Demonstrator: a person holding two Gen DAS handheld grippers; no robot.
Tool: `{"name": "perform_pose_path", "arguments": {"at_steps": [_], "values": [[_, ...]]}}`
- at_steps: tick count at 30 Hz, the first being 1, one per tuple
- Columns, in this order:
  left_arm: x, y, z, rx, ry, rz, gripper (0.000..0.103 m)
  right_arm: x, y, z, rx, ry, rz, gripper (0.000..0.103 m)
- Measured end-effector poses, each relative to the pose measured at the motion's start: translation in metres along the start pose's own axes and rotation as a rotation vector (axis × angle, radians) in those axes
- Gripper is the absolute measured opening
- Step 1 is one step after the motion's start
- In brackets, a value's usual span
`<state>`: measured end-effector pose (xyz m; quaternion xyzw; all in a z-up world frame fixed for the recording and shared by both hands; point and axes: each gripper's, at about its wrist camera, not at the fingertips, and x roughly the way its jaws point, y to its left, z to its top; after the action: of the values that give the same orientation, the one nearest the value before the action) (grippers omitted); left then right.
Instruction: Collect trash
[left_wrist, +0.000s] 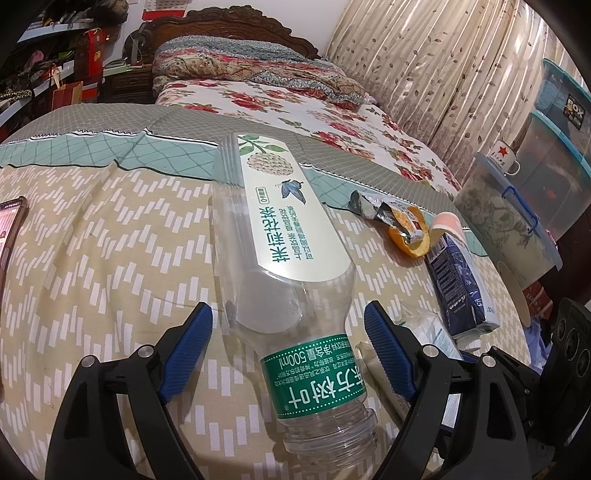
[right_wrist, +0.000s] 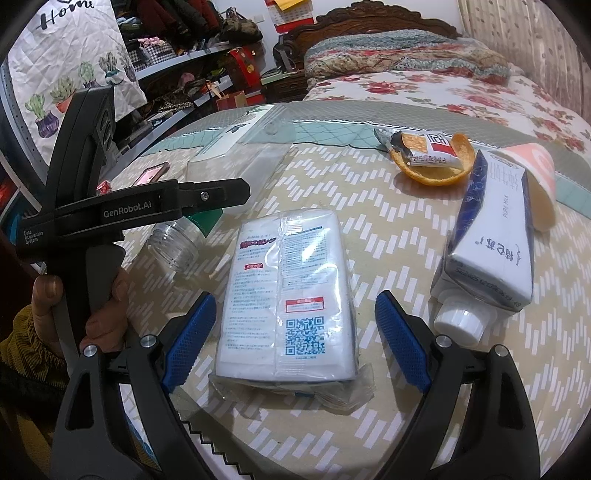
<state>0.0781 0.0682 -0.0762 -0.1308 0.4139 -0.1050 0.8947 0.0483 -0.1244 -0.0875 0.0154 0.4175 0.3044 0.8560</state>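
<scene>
In the left wrist view, a phone (left_wrist: 9, 229) is peeking in at the nine o'clock edge, lying on the patterned bedcover (left_wrist: 92, 240). The left gripper (left_wrist: 288, 343) is reaching forward low over the cover with its blue pads spread wide apart, and an empty clear plastic bottle (left_wrist: 284, 266) is lying on its side between them, its uncapped mouth pointing back toward six o'clock and its base toward twelve. Neither pad is touching the bottle. Toward three o'clock, an orange peel (left_wrist: 410, 236) is cupping a crumpled snack wrapper (left_wrist: 373, 210), and just beside it a blue-and-white milk carton (left_wrist: 461, 280) is lying flat. Farther toward two o'clock, a lidded storage bin (left_wrist: 513, 221) is sitting with a white enamel mug (left_wrist: 504, 157) on its lid; what is inside the bin cannot be told.

In the right wrist view, a hand (right_wrist: 107, 299) is gripping the black handle of the left tool at nine o'clock, its arm stretching over the bottle's neck. The right gripper (right_wrist: 295, 332) is also hovering with its fingers (right_wrist: 192, 339) held wide apart, and a clear-wrapped white pack (right_wrist: 291, 299) is lying between them without contact. At three o'clock the milk carton is lying with its white cap toward the camera, with a pink paper cup (right_wrist: 535, 173) on its side just behind it toward two o'clock, its inside not visible.
</scene>
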Motion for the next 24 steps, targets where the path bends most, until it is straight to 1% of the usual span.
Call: {"name": "perform_pose_path", "arguments": {"at_steps": [5,6,7,8,12,15,18,20,21,24], "values": [[0.001,-0.001,-0.001,0.009,0.001,0.009,0.081,0.000,0.000,0.000,-0.006,-0.002,-0.011,0.087],[0.001,-0.001,-0.001,0.008,0.000,0.009,0.078,0.000,0.001,0.000,-0.015,0.000,-0.013,0.084],[0.001,0.001,-0.001,0.003,-0.006,0.022,0.067,0.000,0.004,-0.001,-0.028,0.003,-0.017,0.068],[0.001,0.000,-0.001,0.000,-0.006,0.021,0.064,0.000,0.007,-0.001,-0.045,0.000,-0.030,0.065],[-0.001,0.002,-0.001,-0.002,-0.008,-0.013,0.063,-0.007,0.019,-0.006,-0.094,-0.035,-0.027,0.062],[-0.012,0.006,0.000,-0.007,-0.056,-0.052,0.063,-0.020,0.028,-0.010,-0.127,-0.080,-0.001,0.062],[-0.023,0.008,-0.002,-0.011,-0.088,-0.073,0.063,-0.043,0.033,-0.009,-0.153,-0.156,0.013,0.062],[-0.032,0.007,0.000,-0.020,-0.099,-0.110,0.063,-0.054,0.031,-0.008,-0.151,-0.200,0.005,0.062],[-0.036,0.002,0.001,-0.012,-0.107,-0.116,0.063,-0.066,0.025,-0.007,-0.132,-0.239,-0.001,0.062],[-0.054,-0.019,0.005,0.047,-0.146,-0.145,0.063,-0.086,0.007,-0.008,-0.075,-0.301,-0.041,0.062]]}}
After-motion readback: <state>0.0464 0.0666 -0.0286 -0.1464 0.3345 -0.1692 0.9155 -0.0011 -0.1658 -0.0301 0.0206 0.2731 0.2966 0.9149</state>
